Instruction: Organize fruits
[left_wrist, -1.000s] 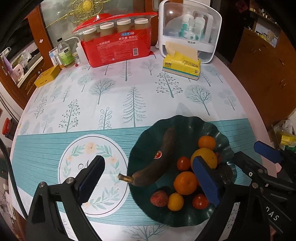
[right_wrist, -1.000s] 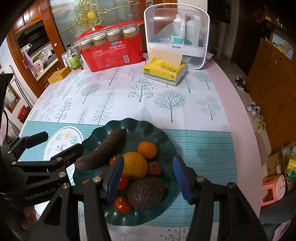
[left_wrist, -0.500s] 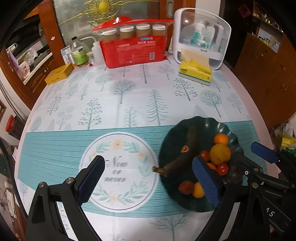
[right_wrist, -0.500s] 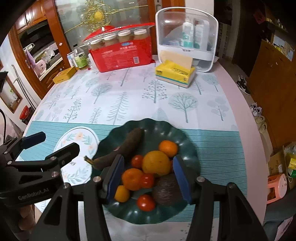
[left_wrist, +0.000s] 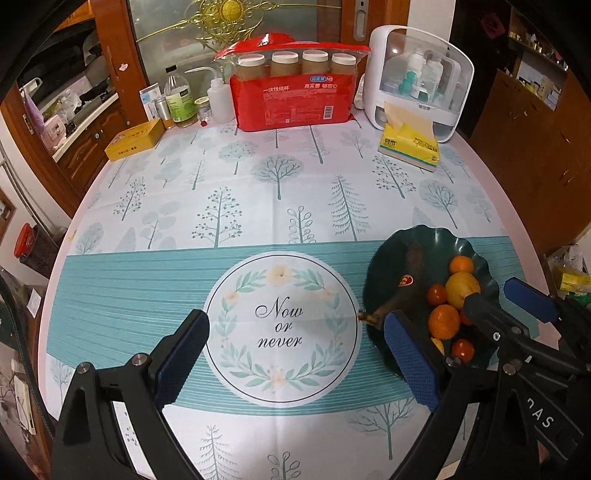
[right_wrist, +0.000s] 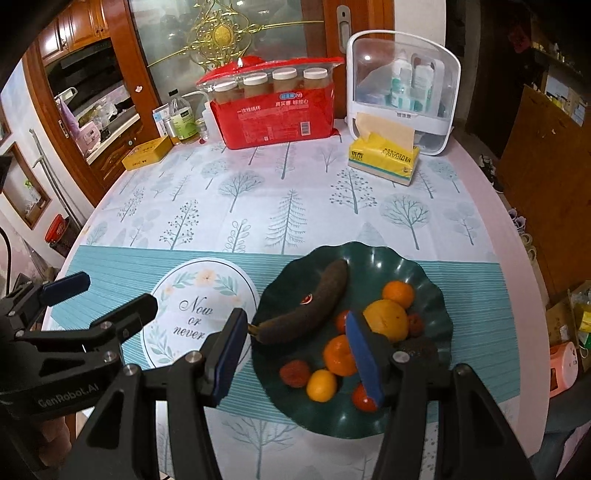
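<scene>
Both grippers have pulled back from the fruit since a second ago, leaving the plate smaller and further right in the frames.

Largest, the tablecloth (left_wrist: 258, 192) fills the middle of both views; the green plate (right_wrist: 424, 273) sits at lower right, holding a dark banana (right_wrist: 314, 306), a lemon (right_wrist: 386, 319), oranges and tomatoes. Left gripper (left_wrist: 295, 358) and right gripper (right_wrist: 299, 354) hang at the bottom edge, jaws apart, holding nothing.

Even indoor light, fisheye-warped edges
</scene>
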